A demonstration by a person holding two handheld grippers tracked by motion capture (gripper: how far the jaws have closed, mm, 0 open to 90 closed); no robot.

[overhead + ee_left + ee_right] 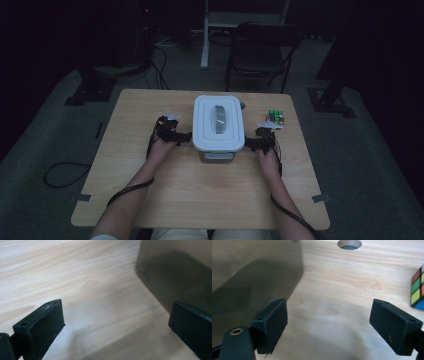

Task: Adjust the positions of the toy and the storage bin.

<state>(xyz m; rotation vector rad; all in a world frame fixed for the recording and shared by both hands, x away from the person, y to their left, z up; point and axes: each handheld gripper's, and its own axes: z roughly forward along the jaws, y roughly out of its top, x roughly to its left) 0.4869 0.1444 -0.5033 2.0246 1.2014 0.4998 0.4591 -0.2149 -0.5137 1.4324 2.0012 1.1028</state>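
Observation:
A storage box with a white lid point(218, 122) and a grey handle stands mid-table. My left gripper point(187, 136) sits at the box's left side, its tips close to the lid's edge. In the left gripper view, the left gripper point(115, 317) is open over bare wood, with the box's dark translucent wall point(180, 272) beside one jaw. My right gripper point(249, 142) sits at the box's right side. The right gripper point(328, 317) is open too, nothing between its jaws, and the box wall point(249, 272) is beside one jaw.
A colour puzzle cube point(275, 118) lies on the wooden table point(200, 195) to the right of the box, and this cube point(418, 290) is near the right gripper's outer jaw. A round hole point(349, 243) is cut in the tabletop behind. A folding chair point(260, 50) stands beyond the table.

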